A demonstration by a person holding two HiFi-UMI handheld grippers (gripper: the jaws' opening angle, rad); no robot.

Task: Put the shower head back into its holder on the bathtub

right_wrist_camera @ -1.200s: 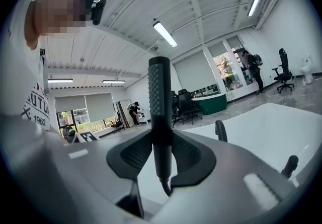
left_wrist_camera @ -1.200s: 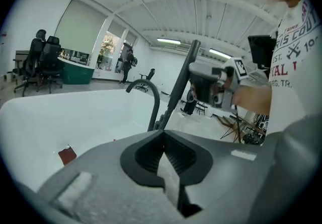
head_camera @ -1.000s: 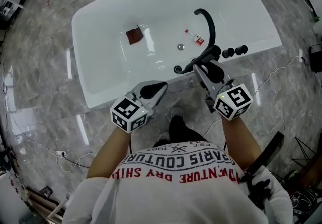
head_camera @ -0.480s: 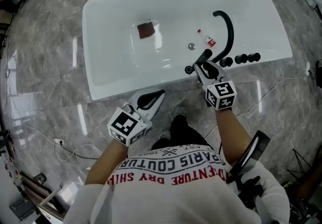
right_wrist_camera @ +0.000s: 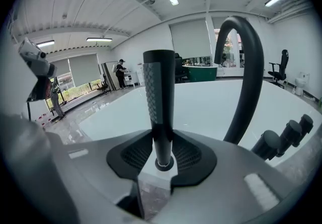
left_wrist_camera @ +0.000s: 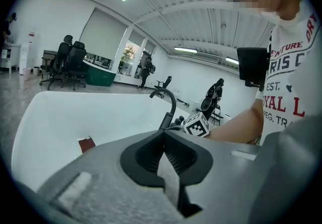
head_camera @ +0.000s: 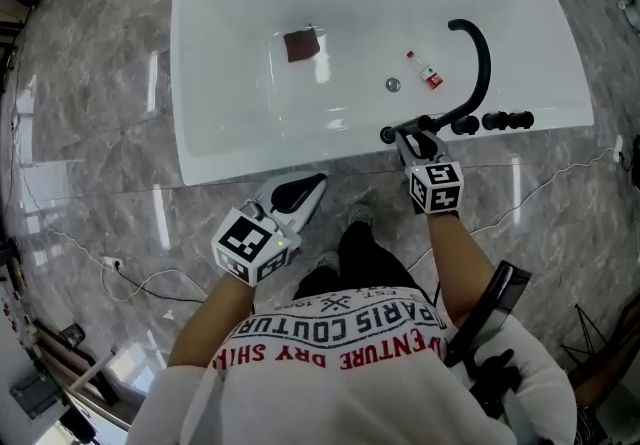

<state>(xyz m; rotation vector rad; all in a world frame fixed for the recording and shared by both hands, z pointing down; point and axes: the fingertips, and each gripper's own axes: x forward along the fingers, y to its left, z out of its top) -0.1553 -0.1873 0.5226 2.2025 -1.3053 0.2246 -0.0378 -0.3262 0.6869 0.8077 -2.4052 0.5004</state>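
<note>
The black shower head stands upright between the jaws of my right gripper, which is shut on its handle; its lower end rests at the white tub rim. From the head view, the shower head and right gripper sit at the near rim of the white bathtub, just left of the curved black faucet. My left gripper hangs over the floor in front of the tub, shut and empty. Its jaws meet with nothing between them.
Three black knobs line the rim right of the faucet. A red-brown cloth, a small bottle and the drain lie in the tub. White cables run over the marble floor.
My right gripper has come down with the shower head to the tub rim beside the faucet. The left gripper has shifted a little, still shut.
</note>
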